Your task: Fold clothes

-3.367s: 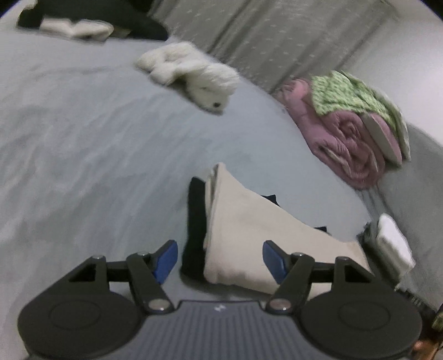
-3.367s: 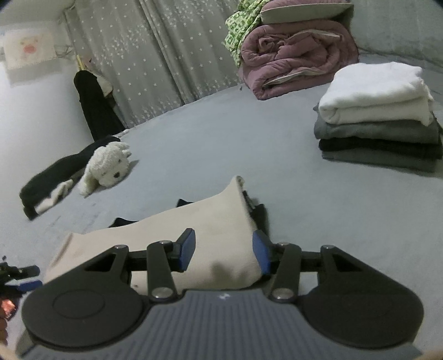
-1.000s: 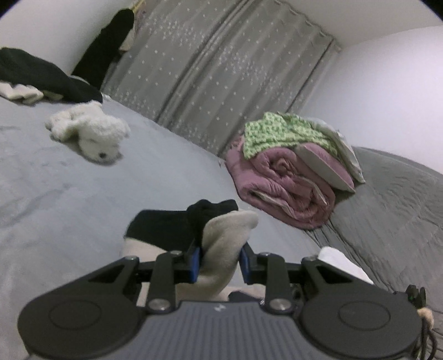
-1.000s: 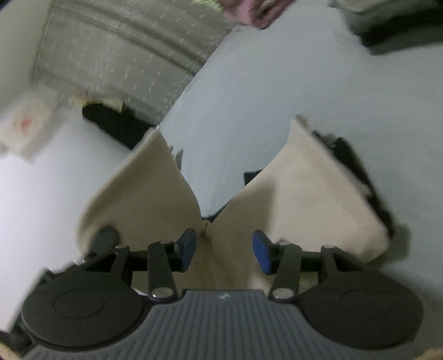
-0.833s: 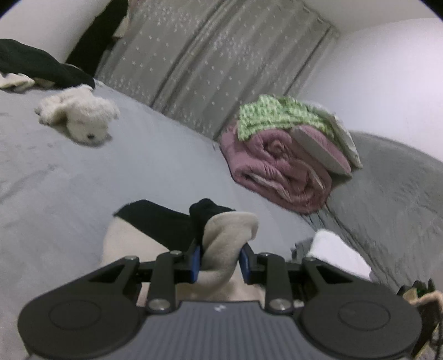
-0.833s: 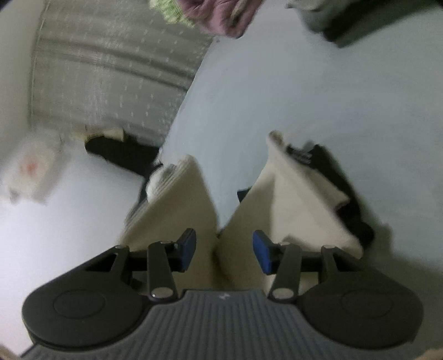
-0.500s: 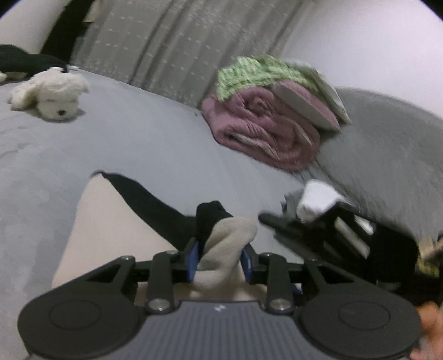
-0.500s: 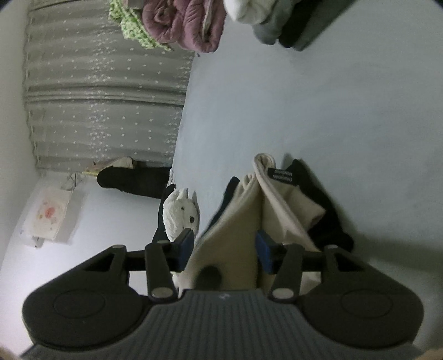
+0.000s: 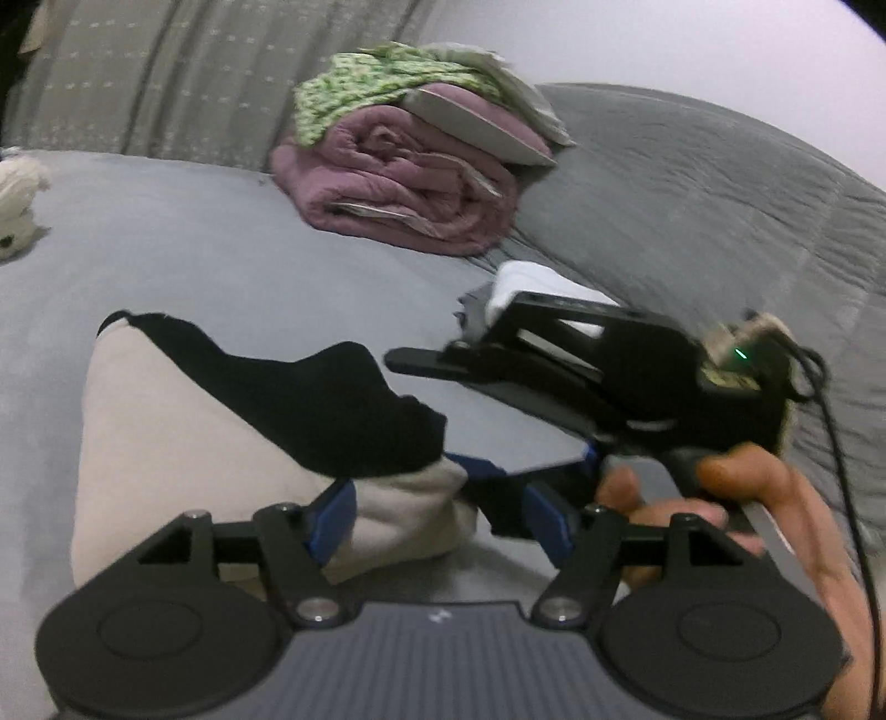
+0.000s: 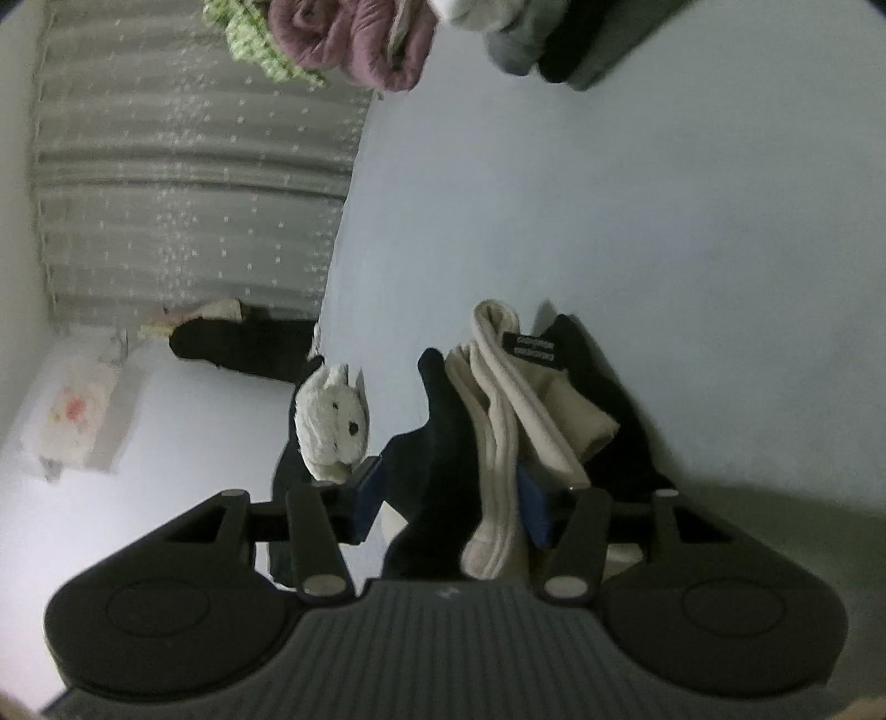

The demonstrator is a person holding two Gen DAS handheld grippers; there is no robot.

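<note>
A cream garment with black parts (image 9: 166, 443) lies folded over on the grey bed (image 9: 194, 232). My left gripper (image 9: 440, 512) is open, with the garment's folded cream edge lying between its jaws against the left pad. My right gripper (image 10: 448, 507) is turned on its side over the same fold, and the cream and black layers (image 10: 498, 399) hang between its jaws. It also shows in the left wrist view (image 9: 609, 376), held by a hand, just right of the fold.
A rolled pink quilt with green cloth and a pillow (image 9: 410, 171) lies at the back. A stack of folded clothes (image 10: 548, 39) sits beyond the right gripper. A white plush toy (image 10: 332, 421) and dark clothing (image 10: 243, 343) lie by the curtain.
My left gripper has let go of the cream fold and opened. It carried the fold over toward the right gripper. The right gripper rolled sideways and closed in on the fold.
</note>
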